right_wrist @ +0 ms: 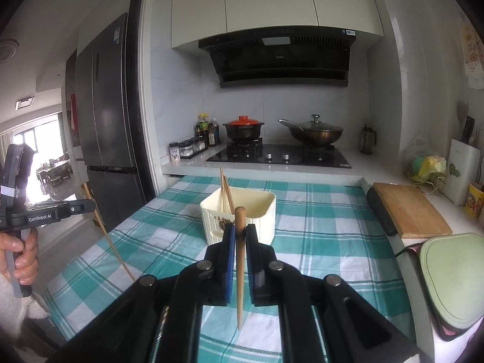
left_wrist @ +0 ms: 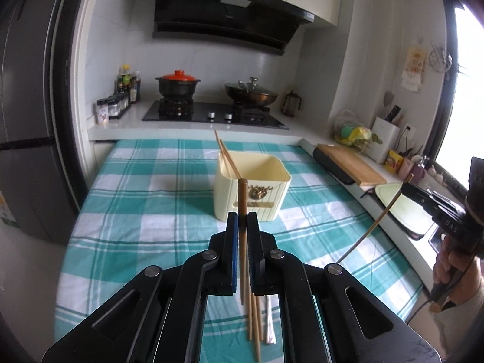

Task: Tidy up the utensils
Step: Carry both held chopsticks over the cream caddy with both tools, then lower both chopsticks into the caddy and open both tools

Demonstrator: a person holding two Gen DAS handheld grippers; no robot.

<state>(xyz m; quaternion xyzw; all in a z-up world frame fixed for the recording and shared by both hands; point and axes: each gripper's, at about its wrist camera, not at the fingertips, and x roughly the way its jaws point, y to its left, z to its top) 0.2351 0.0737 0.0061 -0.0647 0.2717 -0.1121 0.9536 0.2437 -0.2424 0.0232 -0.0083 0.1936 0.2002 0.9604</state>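
Note:
My left gripper (left_wrist: 242, 219) is shut on a brown wooden chopstick (left_wrist: 242, 199) that stands nearly upright between its blue pads. My right gripper (right_wrist: 240, 231) is shut on a second wooden chopstick (right_wrist: 240, 260) the same way. Both hang above the teal checked cloth (left_wrist: 145, 199), short of the cream utensil holder (left_wrist: 260, 199), which has two chopsticks (left_wrist: 225, 155) leaning in its back left corner. More chopsticks (left_wrist: 252, 320) and a white utensil (left_wrist: 270, 323) lie on the cloth under the left gripper. Each gripper shows in the other's view, the right one (left_wrist: 405, 186) and the left one (right_wrist: 90, 205).
Behind the cloth is a hob (left_wrist: 211, 115) with a red-lidded pot (left_wrist: 178, 84) and a lidded wok (left_wrist: 251, 92). Spice jars (left_wrist: 113, 107) stand at its left. A wooden board (right_wrist: 408, 211), a green lid (right_wrist: 453, 278) and a knife block (right_wrist: 461, 169) line the right counter. A fridge (right_wrist: 106, 121) stands left.

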